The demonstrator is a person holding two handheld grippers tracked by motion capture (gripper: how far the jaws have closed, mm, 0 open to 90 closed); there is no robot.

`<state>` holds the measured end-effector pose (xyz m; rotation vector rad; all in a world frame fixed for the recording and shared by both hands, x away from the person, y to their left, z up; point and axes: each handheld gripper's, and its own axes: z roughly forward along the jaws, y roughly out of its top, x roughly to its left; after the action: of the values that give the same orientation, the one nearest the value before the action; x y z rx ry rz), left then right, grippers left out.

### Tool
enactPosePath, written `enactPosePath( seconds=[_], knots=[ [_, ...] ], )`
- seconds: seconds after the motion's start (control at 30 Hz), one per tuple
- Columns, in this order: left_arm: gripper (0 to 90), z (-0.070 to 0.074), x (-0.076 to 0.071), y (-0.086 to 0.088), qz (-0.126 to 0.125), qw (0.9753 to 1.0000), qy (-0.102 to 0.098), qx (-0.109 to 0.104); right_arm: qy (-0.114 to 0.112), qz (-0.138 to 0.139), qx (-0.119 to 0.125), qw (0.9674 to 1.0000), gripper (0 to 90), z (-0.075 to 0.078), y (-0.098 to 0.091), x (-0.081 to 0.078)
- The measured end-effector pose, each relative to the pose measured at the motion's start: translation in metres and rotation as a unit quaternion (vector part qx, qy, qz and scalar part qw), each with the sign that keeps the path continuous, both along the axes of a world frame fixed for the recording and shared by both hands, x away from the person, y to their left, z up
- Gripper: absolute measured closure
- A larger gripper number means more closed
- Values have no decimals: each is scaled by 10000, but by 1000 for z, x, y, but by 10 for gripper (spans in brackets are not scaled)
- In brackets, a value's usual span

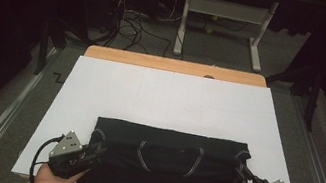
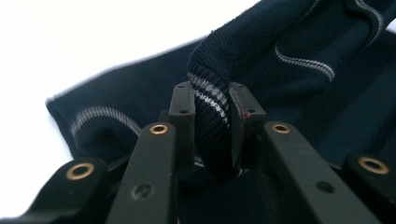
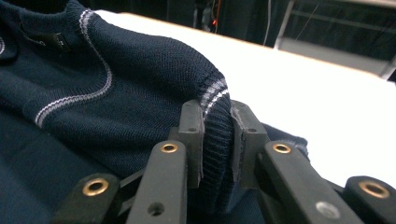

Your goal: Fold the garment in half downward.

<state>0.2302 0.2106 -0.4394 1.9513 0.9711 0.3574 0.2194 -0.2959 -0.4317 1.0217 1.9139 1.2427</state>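
I have a dark navy sweater lying at the bottom centre of the high view, on the white sheet that covers the bench. It sits between my two tongs: the left tongs bite its lower left corner and the right tongs its lower right corner. Both are clamped on ribbed, striped cuff fabric.

The sweater's long axis runs left to right across the frame, with its folded upper edge parallel to the far edge of the bench. Its collar, outlined by a pale stripe, sits mid-width and opens toward the bottom of the frame.

The high view gives me the whole layout and the grey three-cornered plates on each tool. The left gripper view adds the detail: the left tongs pinch a navy cuff with two light stripes, bunched up between the pads. The right gripper view shows the right tongs squeezing a matching cuff, with a small dark tag at the upper left of that frame.
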Motion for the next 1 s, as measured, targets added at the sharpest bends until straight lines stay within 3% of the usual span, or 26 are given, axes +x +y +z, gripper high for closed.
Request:
enactPosePath(
  seconds=[0.23, 0.33, 0.5, 0.67, 0.83, 0.93, 1.0],
  knots=[
    [696, -20, 16, 0, 12, 9987, 510, 47, 583, -10, -121, 9982, 775, -16, 0, 4],
    [687, -26, 24, -2, 29, 9979, 638, 94, 912, -67, -165, 9957, 762, -24, 0, 12],
    [661, -32, 33, -5, 49, 9968, 781, 159, 1182, -118, -261, 9926, 742, -31, 1, 22],
    [528, -33, 33, 0, 84, 9967, 802, 22, 1201, -91, -252, 9924, 669, -33, 1, 22],
    [457, -23, 28, 10, 236, 9979, 588, -155, 998, -117, 5, 9949, 547, -25, -4, 19],
    [421, -14, 32, 19, 451, 9980, 413, -165, 853, -308, 146, 9958, 477, -18, -11, 21],
    [415, -9, 41, 29, 606, 9971, 408, -198, 835, -484, 175, 9952, 441, -15, -15, 29]
  ],
)
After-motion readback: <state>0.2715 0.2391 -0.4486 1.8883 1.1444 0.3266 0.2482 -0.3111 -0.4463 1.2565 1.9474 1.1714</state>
